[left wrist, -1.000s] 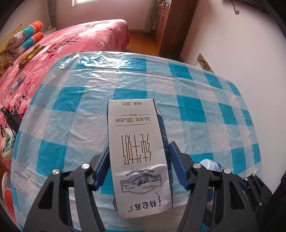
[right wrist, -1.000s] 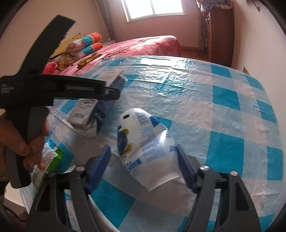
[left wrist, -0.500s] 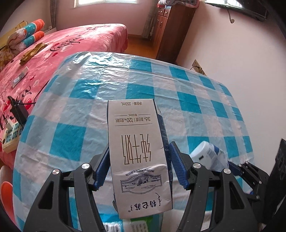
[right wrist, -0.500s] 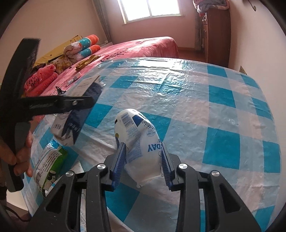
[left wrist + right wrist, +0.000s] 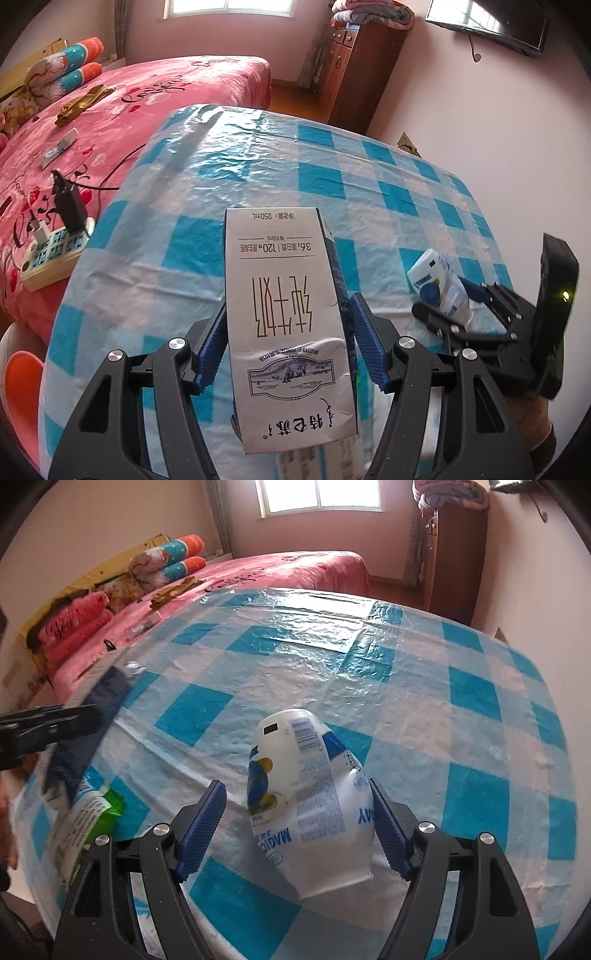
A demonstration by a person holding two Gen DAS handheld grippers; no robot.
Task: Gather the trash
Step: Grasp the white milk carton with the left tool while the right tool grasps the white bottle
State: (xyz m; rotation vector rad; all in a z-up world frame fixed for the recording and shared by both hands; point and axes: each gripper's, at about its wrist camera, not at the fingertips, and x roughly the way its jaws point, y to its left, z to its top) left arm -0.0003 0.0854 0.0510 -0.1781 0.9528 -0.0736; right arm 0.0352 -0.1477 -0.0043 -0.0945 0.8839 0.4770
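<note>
I had the bed point(image 5: 155, 96) under its pink cover filling the far left of both views, its near end cut off by the picture edge, and the pillows point(image 5: 173, 559) at its head too warped by the lens to count. The surface point(image 5: 258, 177), wrapped in a blue-and-white checked plastic sheet, took up the middle; its near edge was hidden behind my own gripper frames in both views.

My left gripper point(image 5: 286, 345) was clamped on the milk carton point(image 5: 284, 325), the blue pads pressing its two sides, with the carton held above the surface and its print upside down to me. The carton's bottom end ran past the fingers toward the camera, and it covered whatever lay on the surface behind it. In the right wrist view that gripper and carton were only a dark blur at the left edge.

My right gripper point(image 5: 297, 829) had its jaws opening, with the white yogurt cup point(image 5: 314, 801) between them, lying tilted on the surface. The right-hand pad point(image 5: 388, 830) sat just beside the cup's wall and the left-hand pad stood clear of it; I could not tell whether the right one touched. In the left wrist view the cup point(image 5: 439, 288) showed only partly, behind the black fingers.

A green-and-white wrapper point(image 5: 90, 819) lay near the surface's left edge, half hidden by the gripper frame, its print unreadable.

A power strip point(image 5: 55, 254) rested on the bed's edge.
</note>
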